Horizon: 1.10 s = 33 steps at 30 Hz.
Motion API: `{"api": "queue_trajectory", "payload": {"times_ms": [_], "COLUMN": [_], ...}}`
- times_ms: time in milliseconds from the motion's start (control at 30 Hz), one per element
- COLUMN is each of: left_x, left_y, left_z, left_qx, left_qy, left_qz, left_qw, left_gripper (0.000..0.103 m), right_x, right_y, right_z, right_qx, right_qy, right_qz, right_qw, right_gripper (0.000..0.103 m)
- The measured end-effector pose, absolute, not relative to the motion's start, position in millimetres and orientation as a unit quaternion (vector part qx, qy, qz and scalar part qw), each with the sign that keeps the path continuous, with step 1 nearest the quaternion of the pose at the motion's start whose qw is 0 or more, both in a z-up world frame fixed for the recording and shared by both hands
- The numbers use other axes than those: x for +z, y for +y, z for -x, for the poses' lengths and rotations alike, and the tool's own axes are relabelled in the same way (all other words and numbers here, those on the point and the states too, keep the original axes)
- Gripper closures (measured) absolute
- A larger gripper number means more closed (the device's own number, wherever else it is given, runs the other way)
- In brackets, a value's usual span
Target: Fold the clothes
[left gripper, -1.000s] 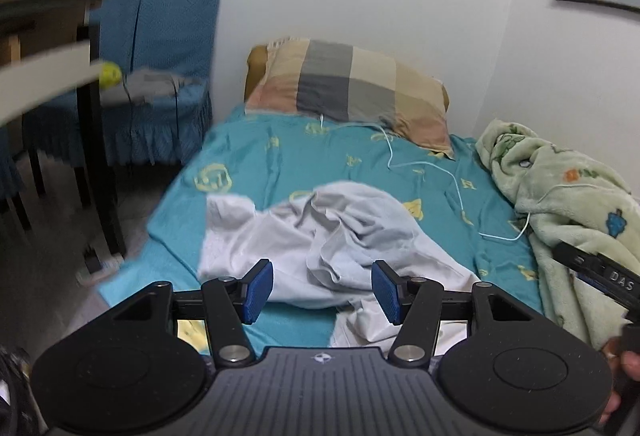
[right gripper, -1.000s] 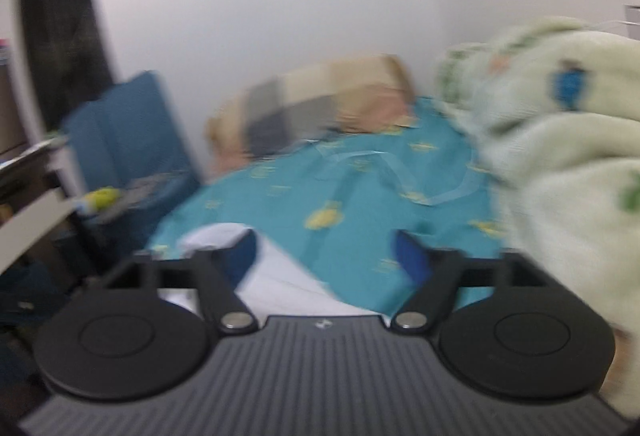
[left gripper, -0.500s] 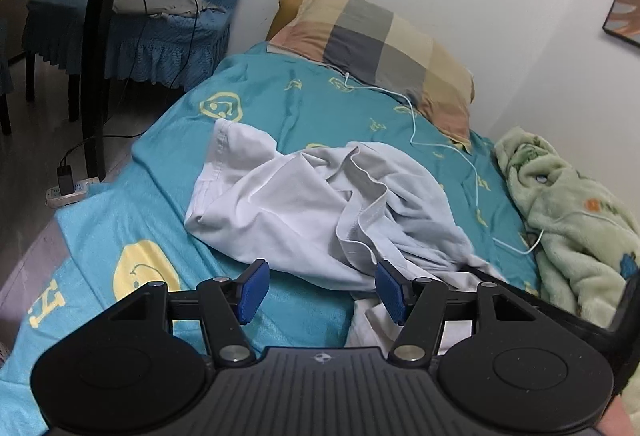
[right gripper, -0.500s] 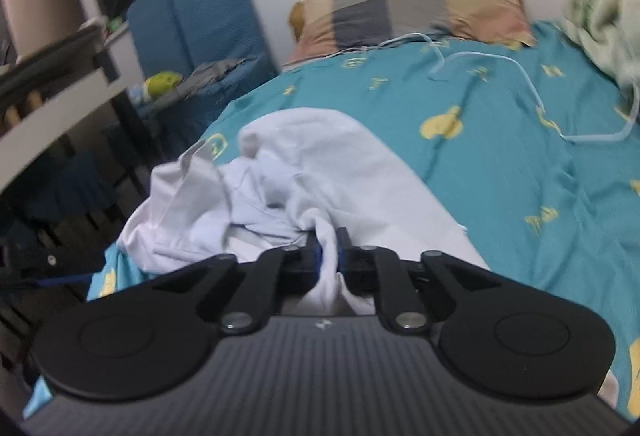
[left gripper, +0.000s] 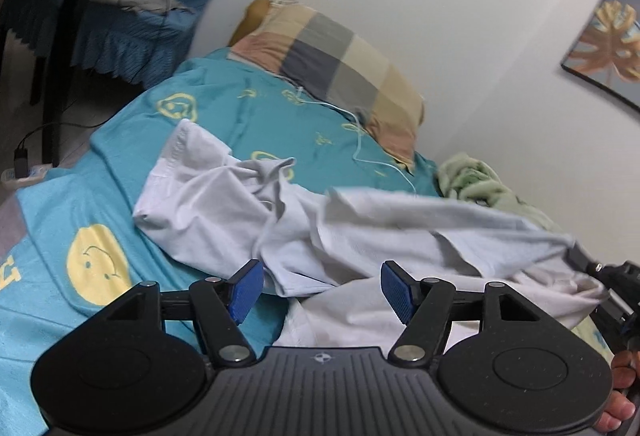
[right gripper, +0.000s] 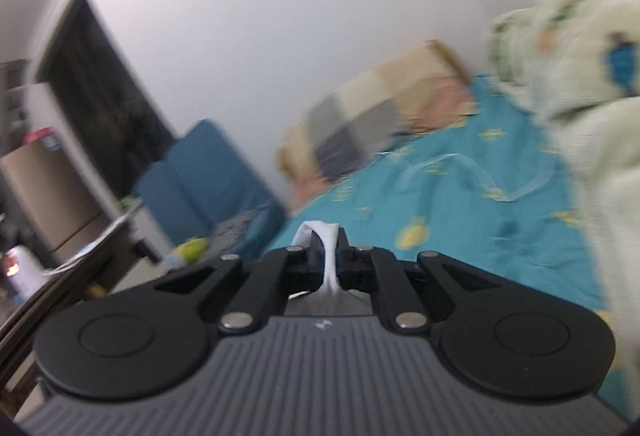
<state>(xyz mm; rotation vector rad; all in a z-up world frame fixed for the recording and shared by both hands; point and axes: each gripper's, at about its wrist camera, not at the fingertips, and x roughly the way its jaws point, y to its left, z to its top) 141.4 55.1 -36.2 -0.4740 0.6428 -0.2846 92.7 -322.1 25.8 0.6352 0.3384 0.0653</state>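
Our right gripper point(right gripper: 328, 252) clamped on the white shirt point(left gripper: 360, 232), cloth stretched over the bed point(left gripper: 248, 116), our left gripper point(left gripper: 322, 288) spread wide, holding nothing

bed point(left gripper: 240, 108): teal sheet, yellow smiley prints
on bed: white garment point(left gripper: 248, 204), crumpled; checked pillow point(left gripper: 340, 64) at head; white cable point(left gripper: 360, 152); green blanket point(left gripper: 472, 180) by wall

Shirt point(left gripper: 248, 212) on bed point(left gripper: 248, 112) before me, pillow point(left gripper: 340, 64) behind it, blanket point(left gripper: 472, 182) right, chair point(left gripper: 132, 24) left of bed
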Motion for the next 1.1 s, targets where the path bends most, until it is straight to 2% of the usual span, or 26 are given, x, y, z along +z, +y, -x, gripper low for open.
{"api": "queue_trajectory", "payload": {"times_ms": [133, 233, 433, 667, 800, 833, 867, 900, 933, 967, 1000, 1100], "left_x": [-36, -40, -50, -74, -88, -91, -94, -97, -98, -100, -101, -82], "left_y": [43, 38, 32, 41, 38, 36, 35, 34, 34, 35, 35, 41], "left_z": [-134, -131, -148, -205, -228, -232, -236, -239, -241, -242, -243, -234], "left_qx": [-0.141, -0.136, -0.103, -0.06, -0.074, -0.077, -0.08, -0.083, -0.083, -0.083, -0.083, -0.085], "left_qy": [0.313, 0.317, 0.337, 0.343, 0.347, 0.347, 0.347, 0.347, 0.351, 0.354, 0.356, 0.328], "left_qz": [0.197, 0.177, 0.132, 0.152, 0.167, 0.163, 0.162, 0.162, 0.168, 0.173, 0.178, 0.192], "left_qw": [0.919, 0.922, 0.927, 0.925, 0.92, 0.92, 0.92, 0.92, 0.918, 0.915, 0.914, 0.921], "left_gripper": [0.035, 0.035, 0.035, 0.032, 0.035, 0.038, 0.048, 0.062, 0.07, 0.085, 0.094, 0.098], "right_x": [-5, -24, -21, -35, -43, -43, -44, -45, -45, -46, -47, -49], "right_y": [-348, -354, -350, -355, -352, -351, -349, -348, -347, -346, -345, -341], "right_z": [-93, -92, -85, -97, -106, -108, -109, -111, -113, -114, -116, -120], "right_qx": [-0.027, -0.052, -0.077, -0.101, -0.094, -0.093, -0.092, -0.091, -0.091, -0.09, -0.089, -0.087], "right_qy": [0.247, 0.278, 0.254, 0.26, 0.27, 0.269, 0.269, 0.269, 0.268, 0.268, 0.267, 0.266], "right_qz": [-0.337, -0.349, -0.324, -0.305, -0.307, -0.306, -0.306, -0.305, -0.304, -0.304, -0.303, -0.301], "right_qw": [0.908, 0.894, 0.908, 0.911, 0.908, 0.908, 0.909, 0.909, 0.91, 0.91, 0.91, 0.912], "right_gripper": [0.096, 0.094, 0.095, 0.095, 0.095, 0.095, 0.095, 0.095, 0.095, 0.095, 0.095, 0.095]}}
